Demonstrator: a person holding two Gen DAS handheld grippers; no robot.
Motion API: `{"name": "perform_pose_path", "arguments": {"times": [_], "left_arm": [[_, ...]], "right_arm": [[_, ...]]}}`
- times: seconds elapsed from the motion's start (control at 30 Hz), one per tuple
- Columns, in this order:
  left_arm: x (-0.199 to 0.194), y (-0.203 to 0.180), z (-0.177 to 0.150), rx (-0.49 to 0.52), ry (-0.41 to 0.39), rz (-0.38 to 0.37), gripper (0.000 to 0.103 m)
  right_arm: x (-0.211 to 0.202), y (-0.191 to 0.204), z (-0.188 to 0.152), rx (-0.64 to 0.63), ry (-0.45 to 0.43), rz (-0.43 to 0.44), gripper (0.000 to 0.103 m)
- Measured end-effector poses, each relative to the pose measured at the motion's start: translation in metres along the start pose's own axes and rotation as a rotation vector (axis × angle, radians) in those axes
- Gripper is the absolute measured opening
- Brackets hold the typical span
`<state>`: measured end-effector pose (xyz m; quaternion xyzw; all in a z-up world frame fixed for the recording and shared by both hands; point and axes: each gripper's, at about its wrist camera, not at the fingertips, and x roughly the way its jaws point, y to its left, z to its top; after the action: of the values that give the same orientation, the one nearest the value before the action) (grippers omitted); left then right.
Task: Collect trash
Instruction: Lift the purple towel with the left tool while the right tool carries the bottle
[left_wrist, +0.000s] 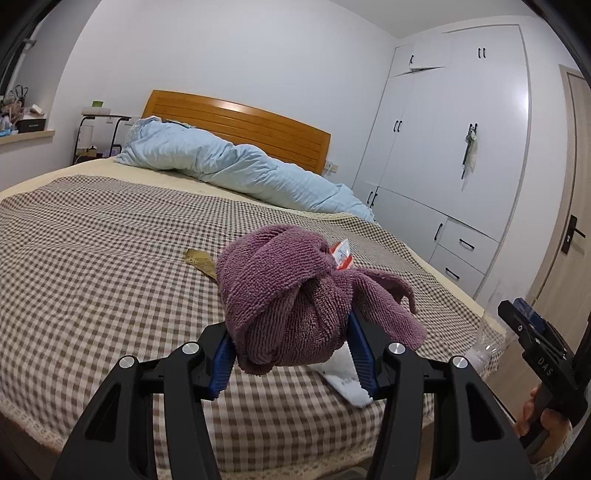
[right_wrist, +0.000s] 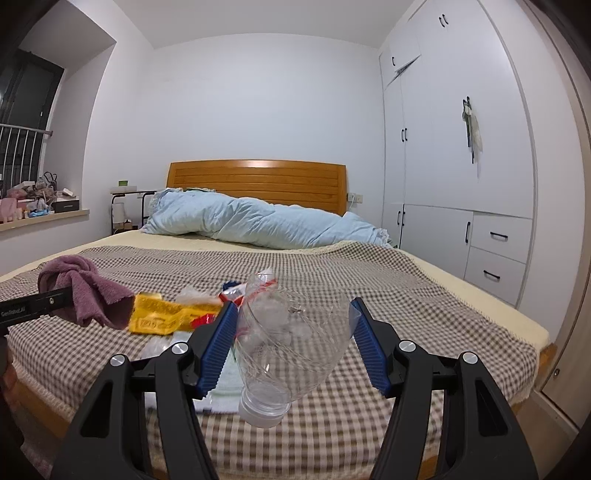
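Left wrist view: your left gripper (left_wrist: 291, 328) is clamped on a bunched purple towel (left_wrist: 295, 295) — both blue pads press its sides, and the bundle is held above the checked bedspread (left_wrist: 92, 258). A white wrapper (left_wrist: 347, 380) with a serrated edge hangs out beneath the towel beside the right pad; a red-and-white packet (left_wrist: 341, 254) pokes from the top of the bundle. A gold wrapper (left_wrist: 201, 262) lies flat on the bedspread just behind the towel. At the right edge your right hand (left_wrist: 535, 417) shows on the other tool's handle.

Right wrist view: your right gripper (right_wrist: 291, 325) is closed on a cut-off clear plastic bottle top (right_wrist: 288, 339), cap end (right_wrist: 262, 406) hanging down toward the camera — the pads bear on its walls. Behind it, on the bedspread, sits a litter cluster: a yellow packet (right_wrist: 159, 315), red scraps (right_wrist: 207, 319) and clear film (right_wrist: 192, 293). The towel bundle shows at left, near the yellow packet.
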<state>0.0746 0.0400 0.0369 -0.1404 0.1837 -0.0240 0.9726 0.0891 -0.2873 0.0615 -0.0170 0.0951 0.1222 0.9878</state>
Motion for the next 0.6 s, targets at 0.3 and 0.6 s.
{"name": "perform_pose_path", "arguments": {"times": [0.3,0.6], "left_arm": [[-0.021,-0.003,-0.031,-0.011,0.022,-0.006,0.051],[-0.056,-0.013,-0.045,0.004,0.063,-0.033,0.051]], "right_arm": [[-0.025,0.009,-0.020,-0.001,0.031,0.021,0.061],[-0.056,0.016,-0.021,-0.038,0.053,0.065,0.061]]}}
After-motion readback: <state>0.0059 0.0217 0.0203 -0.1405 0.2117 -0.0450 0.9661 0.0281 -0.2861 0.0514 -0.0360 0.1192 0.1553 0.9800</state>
